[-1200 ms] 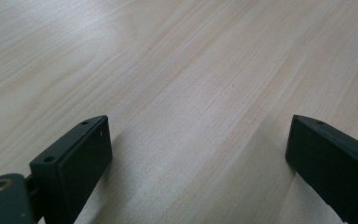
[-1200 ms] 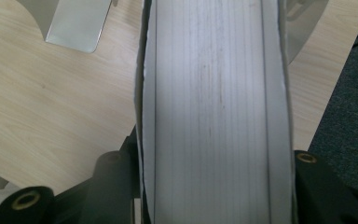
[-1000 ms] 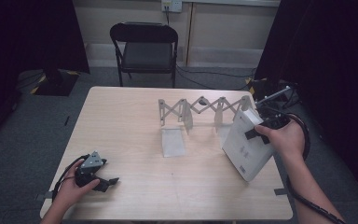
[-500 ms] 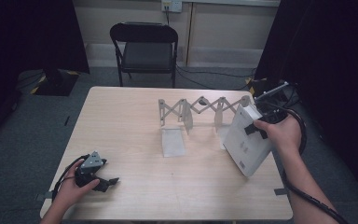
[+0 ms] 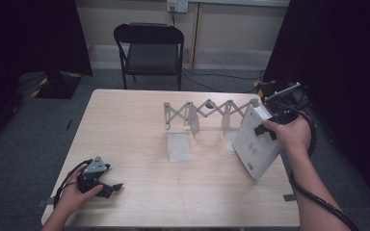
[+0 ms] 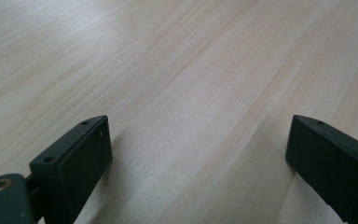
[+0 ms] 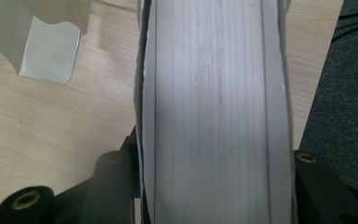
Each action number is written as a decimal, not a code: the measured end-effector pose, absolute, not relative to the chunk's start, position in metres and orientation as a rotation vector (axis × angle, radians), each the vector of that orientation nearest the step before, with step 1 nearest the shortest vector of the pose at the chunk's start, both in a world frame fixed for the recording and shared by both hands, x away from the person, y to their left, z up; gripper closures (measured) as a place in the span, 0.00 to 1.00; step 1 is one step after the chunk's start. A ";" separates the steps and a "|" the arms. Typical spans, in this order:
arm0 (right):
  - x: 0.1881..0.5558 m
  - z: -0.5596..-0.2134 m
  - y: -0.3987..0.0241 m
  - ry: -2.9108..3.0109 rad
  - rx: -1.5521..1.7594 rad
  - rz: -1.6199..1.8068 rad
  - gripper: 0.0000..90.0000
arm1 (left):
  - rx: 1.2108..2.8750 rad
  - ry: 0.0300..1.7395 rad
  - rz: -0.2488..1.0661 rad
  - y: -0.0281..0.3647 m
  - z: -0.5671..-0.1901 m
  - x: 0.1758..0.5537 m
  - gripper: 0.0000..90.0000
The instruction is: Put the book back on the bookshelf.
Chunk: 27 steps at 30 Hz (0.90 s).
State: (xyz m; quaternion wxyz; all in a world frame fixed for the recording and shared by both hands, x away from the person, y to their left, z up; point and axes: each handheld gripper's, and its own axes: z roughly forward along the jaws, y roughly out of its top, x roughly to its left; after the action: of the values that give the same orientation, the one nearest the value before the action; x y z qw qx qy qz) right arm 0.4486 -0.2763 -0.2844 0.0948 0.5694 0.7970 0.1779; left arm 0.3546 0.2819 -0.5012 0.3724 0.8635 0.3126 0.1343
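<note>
A thick white book point(image 5: 257, 145) stands tilted over the table's right side, its lower corner near the tabletop. My right gripper point(image 5: 268, 129) is shut on its upper part. In the right gripper view the book's page edge point(image 7: 214, 107) runs up between the two black jaws of my right gripper point(image 7: 214, 186), which press on both covers. Just beyond the book stands a grey accordion rack point(image 5: 207, 111) with upright dividers. My left gripper point(image 5: 112, 186) lies at the table's near left corner; in its own view my left gripper point(image 6: 198, 154) is open over bare wood point(image 6: 177, 70).
One rack divider plate point(image 5: 178, 146) reaches toward me at the table's middle, and another point(image 7: 51, 42) lies left of the book. A black folding chair point(image 5: 149, 48) stands behind the table. Dark carpet point(image 7: 345, 93) lies past the table's right edge.
The right hand has edged the book slightly up and toward the rack. The left gripper has stayed where it was.
</note>
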 end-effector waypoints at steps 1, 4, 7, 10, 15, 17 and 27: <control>0.449 -0.284 -0.276 2.361 1.693 0.525 0.60 | 2.213 0.801 0.344 0.282 -0.501 0.355 0.07; 0.451 -0.284 -0.277 2.361 1.691 0.519 0.60 | 2.213 0.801 0.344 0.282 -0.501 0.355 0.07; 0.453 -0.283 -0.277 2.355 1.696 0.515 0.60 | 2.213 0.801 0.344 0.282 -0.501 0.355 0.07; 0.455 -0.282 -0.275 2.350 1.697 0.505 0.60 | 2.213 0.802 0.344 0.282 -0.501 0.355 0.07; 0.458 -0.281 -0.275 2.349 1.699 0.511 0.60 | 2.213 0.801 0.344 0.282 -0.501 0.355 0.07; 0.459 -0.280 -0.273 2.348 1.701 0.508 0.60 | 2.212 0.801 0.344 0.282 -0.501 0.355 0.07; 0.465 -0.275 -0.272 2.334 1.705 0.511 0.60 | 2.213 0.801 0.344 0.282 -0.501 0.355 0.07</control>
State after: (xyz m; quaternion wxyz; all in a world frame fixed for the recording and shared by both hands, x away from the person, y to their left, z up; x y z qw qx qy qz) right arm 0.4653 -0.2716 -0.2754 0.1028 0.5778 0.7909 0.1733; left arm 0.3546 0.2819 -0.5011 0.3721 0.8636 0.3127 0.1341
